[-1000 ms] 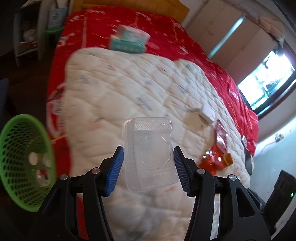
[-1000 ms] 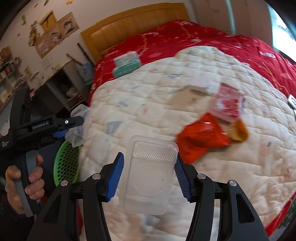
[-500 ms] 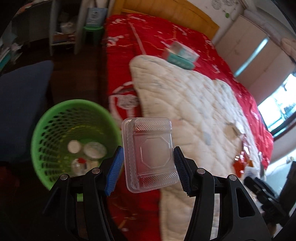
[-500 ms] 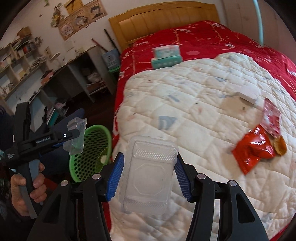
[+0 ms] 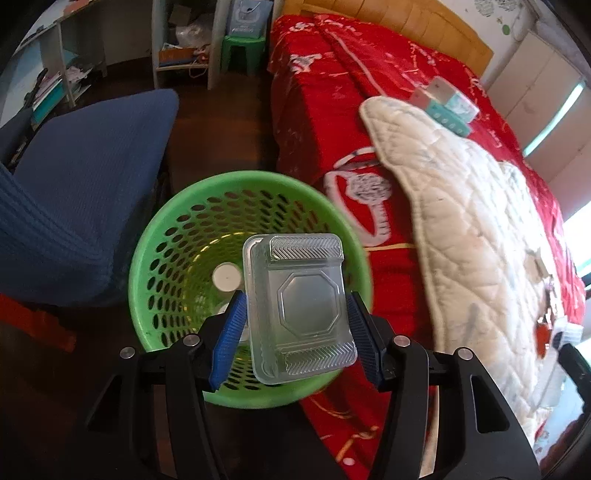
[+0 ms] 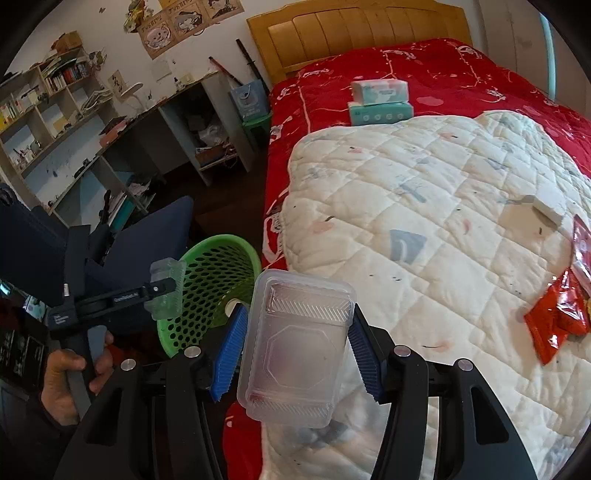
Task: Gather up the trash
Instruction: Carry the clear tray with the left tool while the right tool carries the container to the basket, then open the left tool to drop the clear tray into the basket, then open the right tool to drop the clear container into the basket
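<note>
left tool (image 5: 295,332) clenched on a clear plastic clamshell tray (image 5: 301,308), directly above the round green mesh basket (image 5: 155,236), nearer arm | right tool (image 6: 295,354) grasping second clear tray (image 6: 295,343), basket (image 6: 218,258) ahead-left, beside bed (image 6: 443,66)

**Bedroom by daylight**

A bed with red bedspread (image 6: 436,70) and white quilt (image 6: 443,206) fills the right; wooden headboard (image 6: 354,33) far; cluttered shelves (image 6: 55,110) and desk (image 6: 155,122) left; blue chair (image 5: 85,184) near; dark floor (image 5: 218,122); posters (image 6: 177,18) above.

Both grippers (image 5: 295,325) have black frames with ribbed blue pads (image 6: 229,358) (silver screws at the joints).
</note>
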